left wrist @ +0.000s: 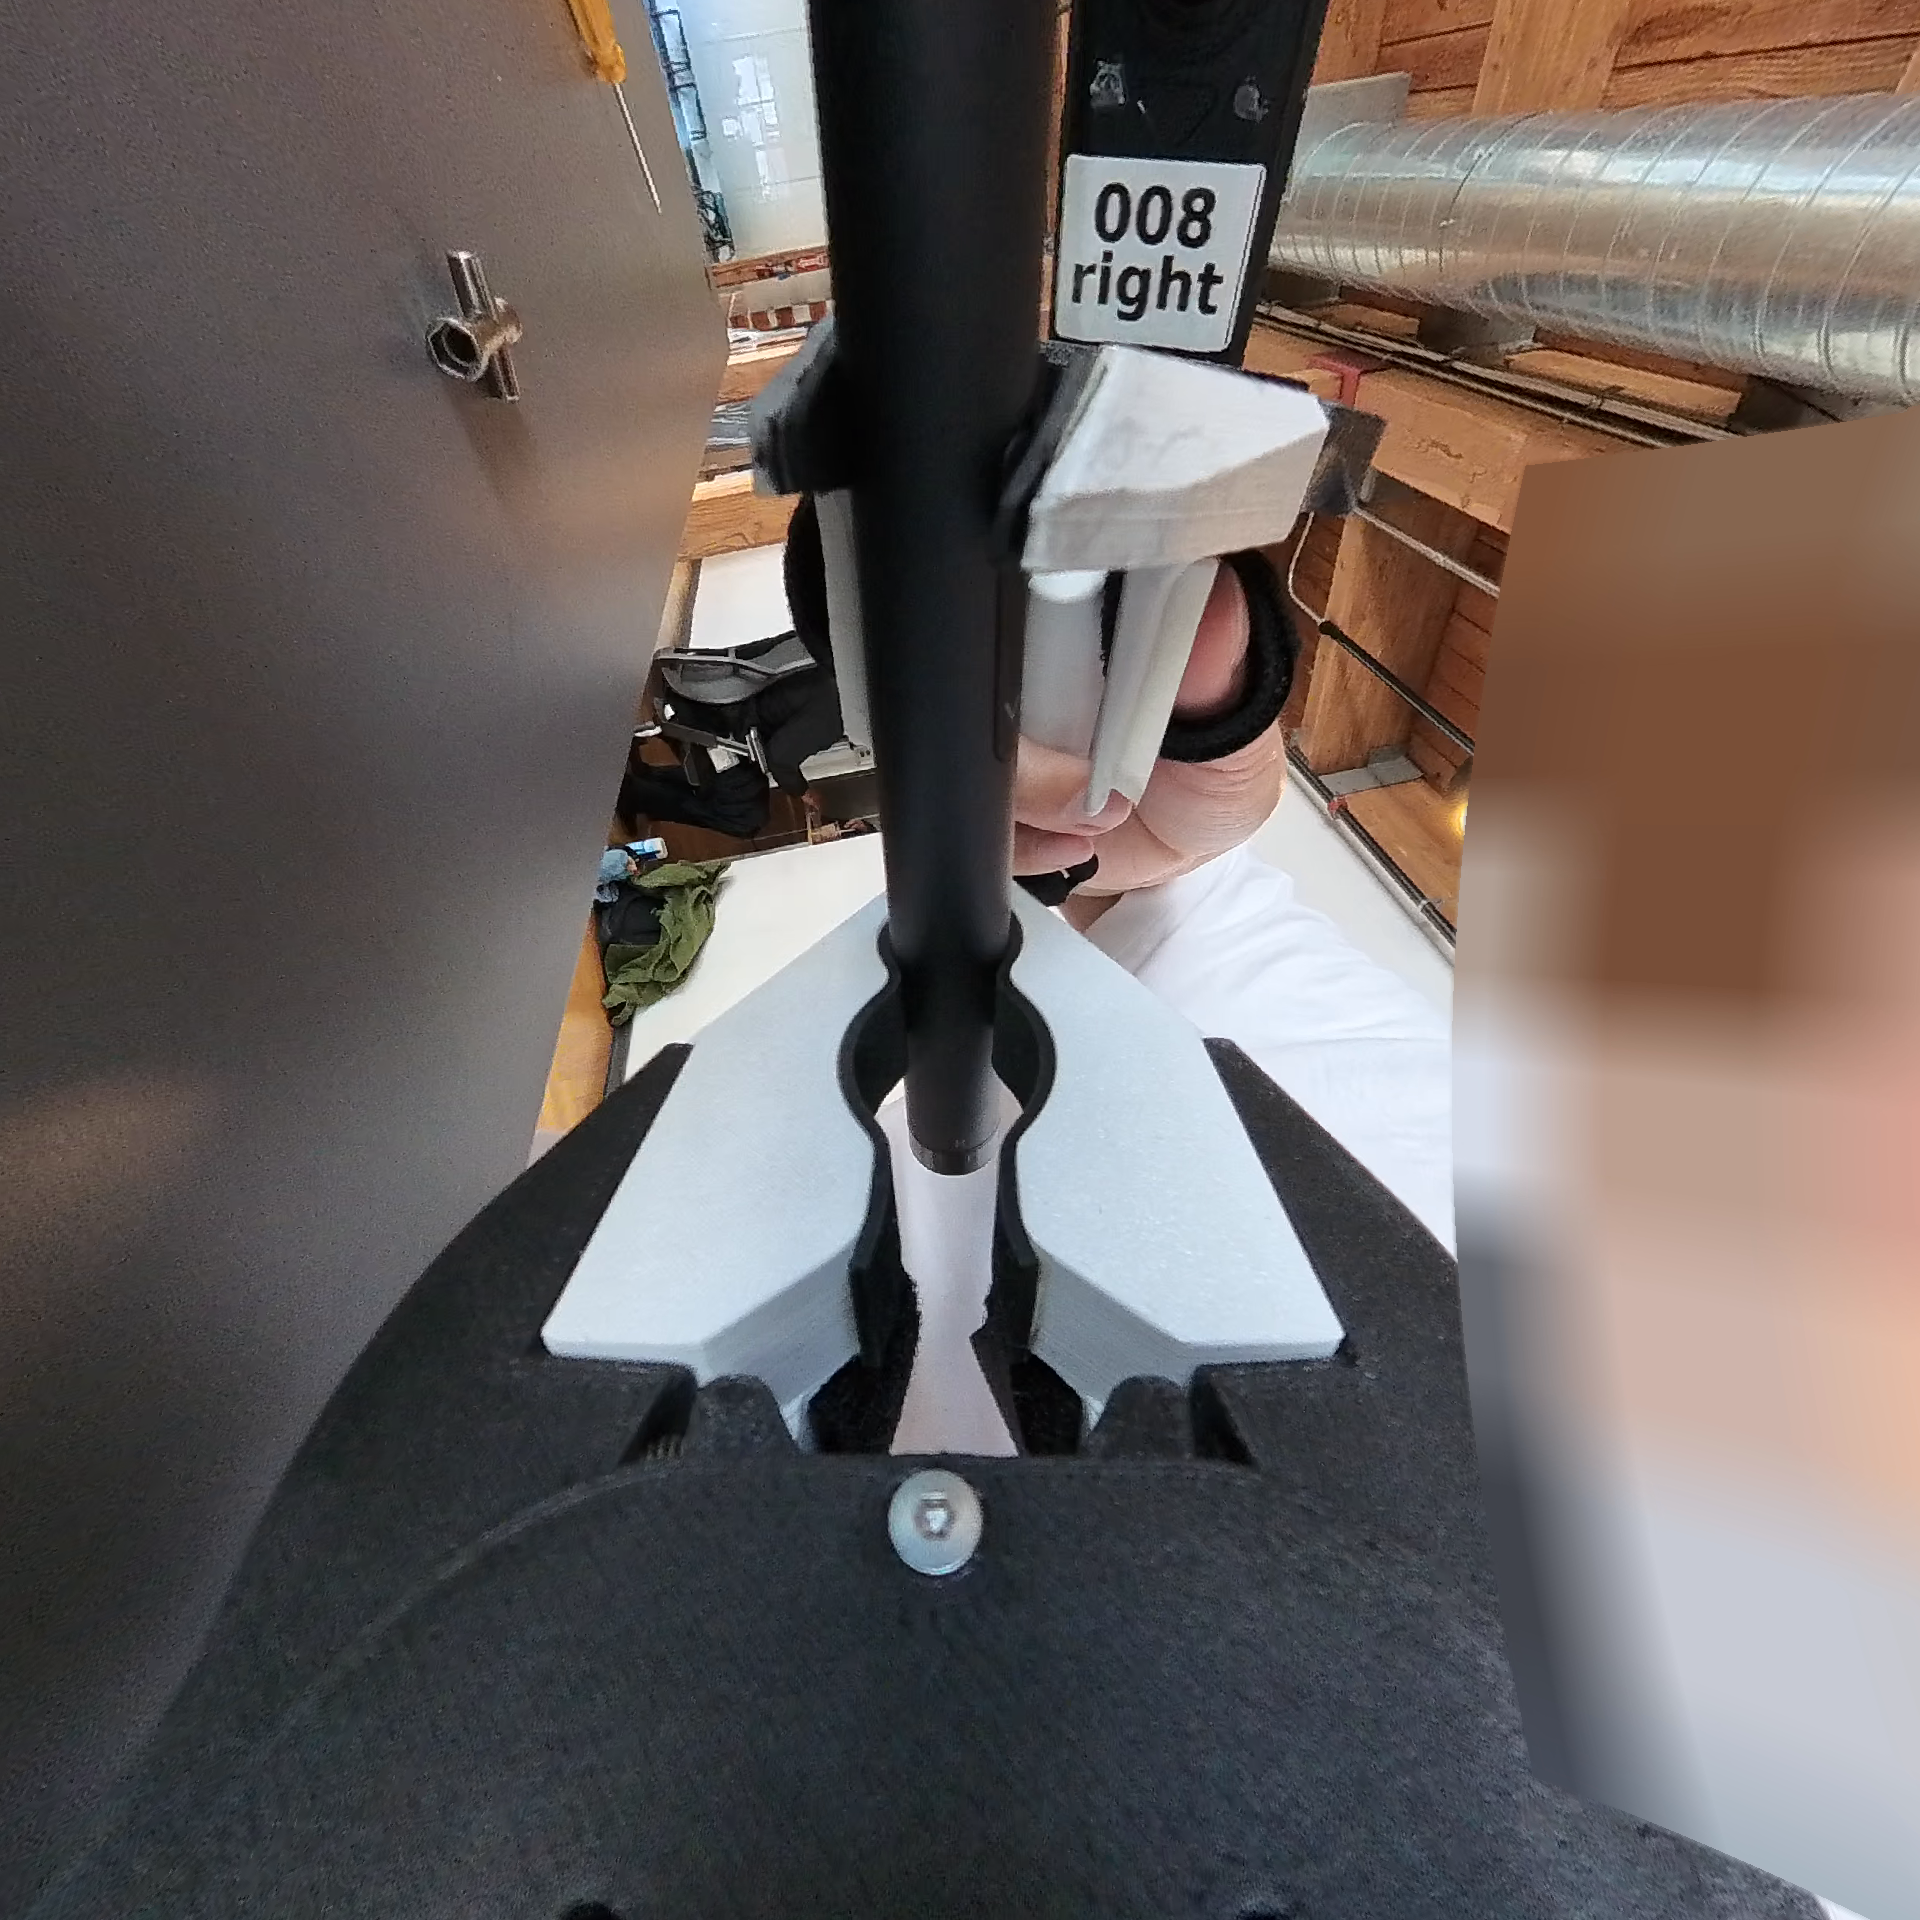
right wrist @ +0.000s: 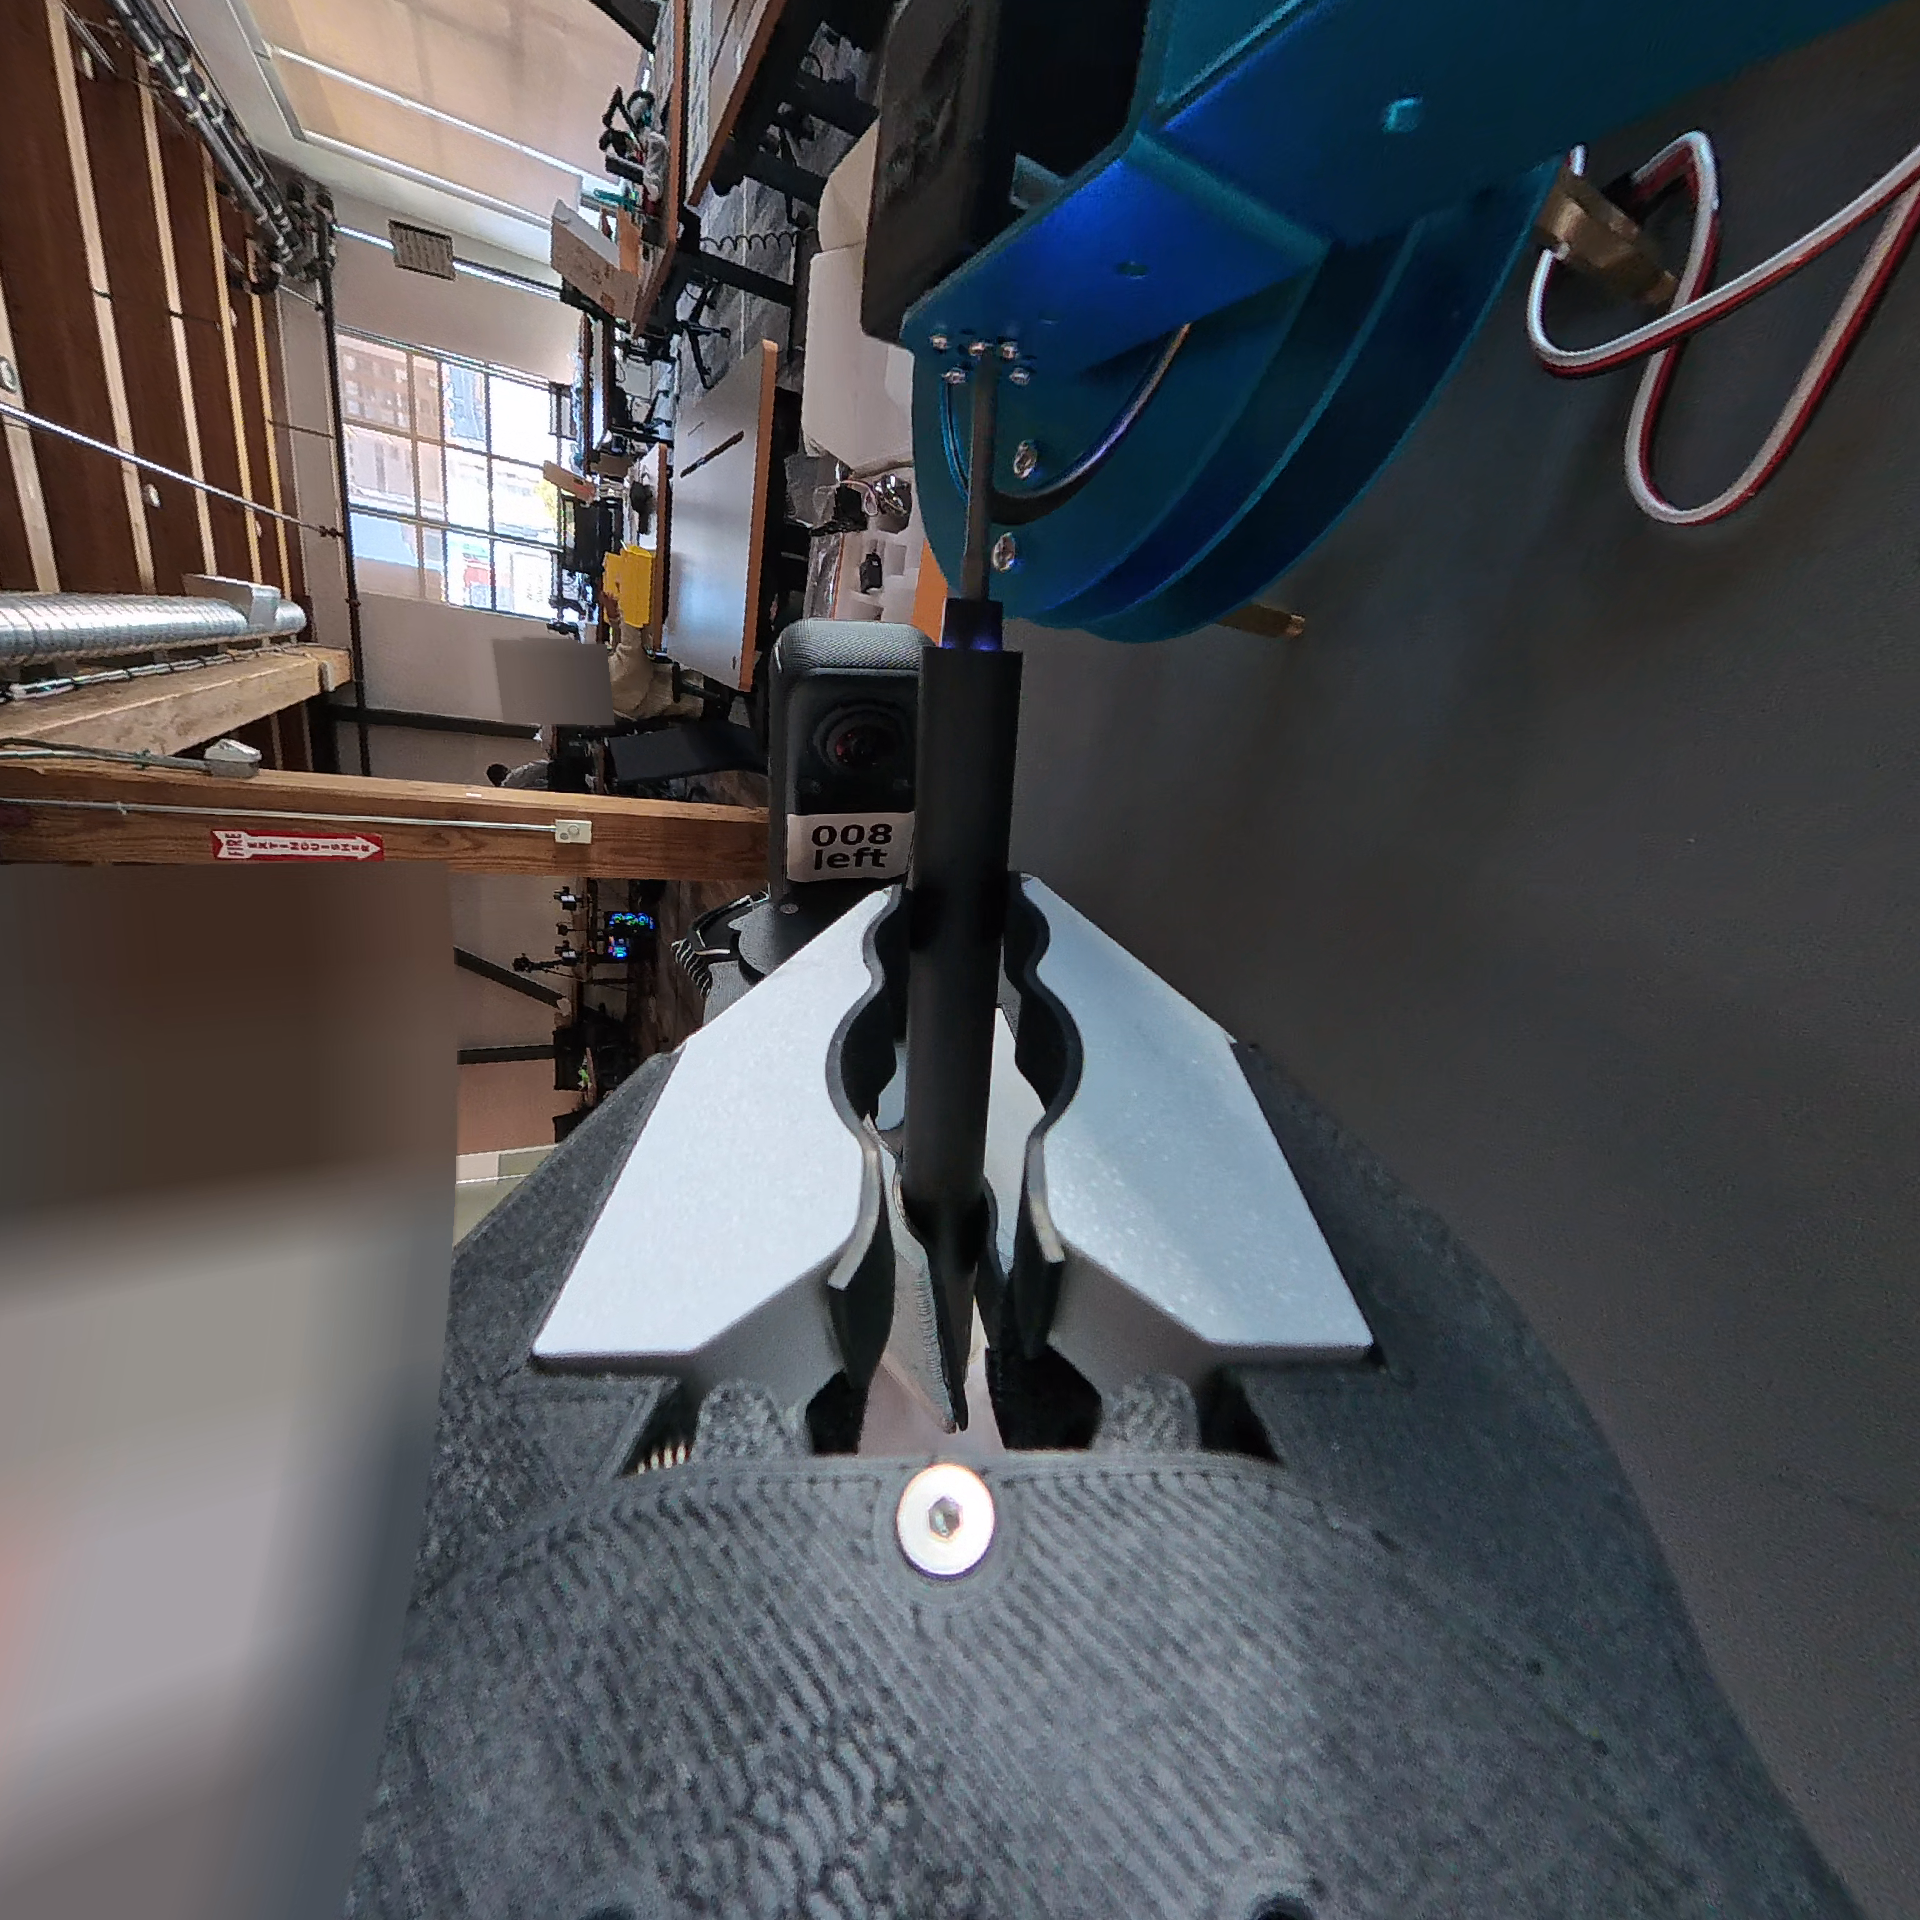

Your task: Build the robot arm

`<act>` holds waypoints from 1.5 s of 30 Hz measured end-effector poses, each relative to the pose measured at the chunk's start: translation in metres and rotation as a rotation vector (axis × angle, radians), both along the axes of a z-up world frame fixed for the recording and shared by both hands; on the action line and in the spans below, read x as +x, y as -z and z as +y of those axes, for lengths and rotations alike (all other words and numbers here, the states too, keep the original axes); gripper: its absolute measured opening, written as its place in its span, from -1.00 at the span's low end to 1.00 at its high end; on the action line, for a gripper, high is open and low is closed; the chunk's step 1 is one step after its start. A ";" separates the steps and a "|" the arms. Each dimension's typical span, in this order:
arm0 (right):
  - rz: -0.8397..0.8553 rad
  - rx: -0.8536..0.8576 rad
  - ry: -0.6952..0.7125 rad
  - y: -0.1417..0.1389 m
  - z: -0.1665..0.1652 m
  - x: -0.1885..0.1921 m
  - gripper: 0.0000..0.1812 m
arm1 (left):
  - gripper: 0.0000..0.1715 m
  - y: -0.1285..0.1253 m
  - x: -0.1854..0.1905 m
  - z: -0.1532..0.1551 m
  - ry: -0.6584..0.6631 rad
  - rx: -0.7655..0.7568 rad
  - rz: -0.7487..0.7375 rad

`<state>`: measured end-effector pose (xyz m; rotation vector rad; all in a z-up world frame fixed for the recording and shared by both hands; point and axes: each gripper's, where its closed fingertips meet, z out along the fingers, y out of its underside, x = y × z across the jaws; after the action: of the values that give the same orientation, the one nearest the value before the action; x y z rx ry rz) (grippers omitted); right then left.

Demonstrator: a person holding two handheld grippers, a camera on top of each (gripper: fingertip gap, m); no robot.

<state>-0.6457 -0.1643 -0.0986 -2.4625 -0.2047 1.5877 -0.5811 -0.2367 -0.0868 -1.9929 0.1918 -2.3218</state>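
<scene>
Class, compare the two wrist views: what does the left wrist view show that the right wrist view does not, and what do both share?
Only the left wrist view shows a metal T-shaped socket key, a yellow-handled screwdriver and the hand holding the right gripper.

Only the right wrist view shows the blue part, the thin bit reaching its screws, and a red-and-white cable.

Both show the black driver handle clamped in the left gripper and the right gripper, and the grey mat.

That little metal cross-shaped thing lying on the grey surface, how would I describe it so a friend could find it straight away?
Start in the left wrist view with the broad grey surface filling the left side. Left of the black tool both grippers clamp lies a small metal cross-shaped socket key. Unlike the yellow-handled screwdriver farther along the surface, it is silvery, stubby, with a hexagonal opening.
</scene>
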 end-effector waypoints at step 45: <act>0.222 -0.087 0.047 -0.004 0.010 0.003 -0.83 | -0.91 -0.005 0.003 0.008 -0.012 -0.025 -0.060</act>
<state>-0.6426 -0.1547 -0.0948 -2.3086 -0.0444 1.8686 -0.5778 -0.2289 -0.0821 -1.9261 0.1472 -2.3844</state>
